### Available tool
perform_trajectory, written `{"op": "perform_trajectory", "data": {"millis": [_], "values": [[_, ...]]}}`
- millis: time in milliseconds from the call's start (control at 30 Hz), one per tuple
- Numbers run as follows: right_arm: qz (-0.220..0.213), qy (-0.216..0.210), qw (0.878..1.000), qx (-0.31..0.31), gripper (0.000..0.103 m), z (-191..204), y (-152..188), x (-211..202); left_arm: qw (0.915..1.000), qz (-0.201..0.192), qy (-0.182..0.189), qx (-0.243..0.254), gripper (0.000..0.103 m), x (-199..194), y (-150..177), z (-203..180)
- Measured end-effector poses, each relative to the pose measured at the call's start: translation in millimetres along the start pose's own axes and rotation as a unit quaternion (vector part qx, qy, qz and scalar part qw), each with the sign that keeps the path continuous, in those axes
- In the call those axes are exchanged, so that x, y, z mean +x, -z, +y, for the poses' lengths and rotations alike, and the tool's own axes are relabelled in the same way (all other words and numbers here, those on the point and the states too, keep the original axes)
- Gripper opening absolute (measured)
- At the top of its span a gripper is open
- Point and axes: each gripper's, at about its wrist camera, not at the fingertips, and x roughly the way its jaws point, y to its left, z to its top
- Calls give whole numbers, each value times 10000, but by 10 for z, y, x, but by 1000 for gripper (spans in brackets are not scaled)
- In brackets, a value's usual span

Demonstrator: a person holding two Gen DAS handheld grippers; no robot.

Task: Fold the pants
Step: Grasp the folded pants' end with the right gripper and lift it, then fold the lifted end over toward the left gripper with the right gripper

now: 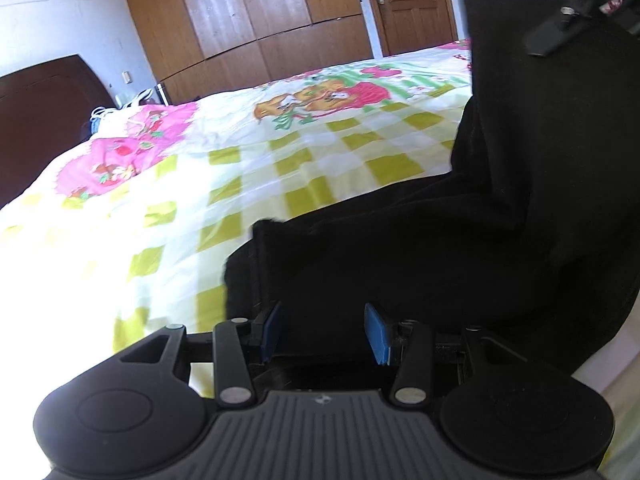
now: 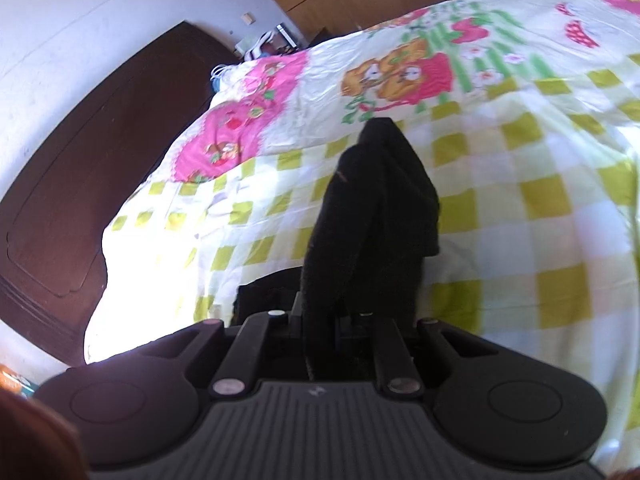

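Two hand-held grippers work the black pants (image 1: 460, 240) on the bed (image 1: 160, 220). At 6 o'clock in its own view, the right hand-held gripper (image 2: 336, 316) is pinched on a bunched fold, lifting cloth clear of the checked sheet, probably to carry it over. The left hand-held gripper (image 1: 322, 334) stands half spread, its blue pads (image 1: 378, 336) astride the dark cloth edge; whether they press it I cannot tell.

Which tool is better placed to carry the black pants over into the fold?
Right, probably. The right tool is shut on a bunch of the black pants, lifted above the bedsheet. The left tool stands open, its blue pads not pressing the cloth.
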Motion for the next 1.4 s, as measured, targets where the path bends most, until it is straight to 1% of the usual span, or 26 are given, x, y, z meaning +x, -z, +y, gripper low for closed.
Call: {"op": "perform_trajectory", "data": {"millis": [67, 267, 433, 533, 667, 800, 933, 1033, 1200, 1267, 1333, 1400], "values": [[68, -33, 9999, -86, 13, 176, -1, 174, 10000, -34, -47, -27, 58, -21, 33, 71], [462, -95, 9987, -200, 12, 553, 76, 758, 9997, 3, 164, -188, 58, -20, 200, 132], [723, 49, 9970, -261, 13, 753, 178, 1203, 9989, -20, 293, -368, 58, 15, 286, 159], [886, 120, 9955, -326, 13, 839, 259, 1383, 9983, -21, 356, -468, 57, 38, 324, 186], [1017, 179, 9939, -390, 13, 930, 360, 1515, 9973, -27, 431, -589, 57, 63, 354, 223], [1099, 229, 9933, -260, 13, 970, 413, 1631, 9965, -50, 477, -678, 57, 82, 376, 252], [1154, 331, 9921, -371, 13, 1069, 442, 1720, 9964, -78, 475, -704, 57, 101, 377, 268], [1164, 409, 9915, -417, 13, 1120, 462, 1785, 9965, -119, 430, -711, 57, 108, 377, 293], [1113, 408, 9927, -227, 13, 1155, 466, 1867, 9953, -163, 417, -861, 56, 90, 415, 354], [1148, 421, 9923, -216, 17, 1169, 476, 1917, 9950, -170, 415, -894, 56, 87, 424, 349], [1142, 363, 9928, 35, 24, 1150, 486, 1935, 9948, -187, 383, -926, 56, 75, 428, 343], [1107, 339, 9932, 84, 26, 1159, 475, 1946, 9940, -225, 383, -996, 57, 19, 416, 327]]}}
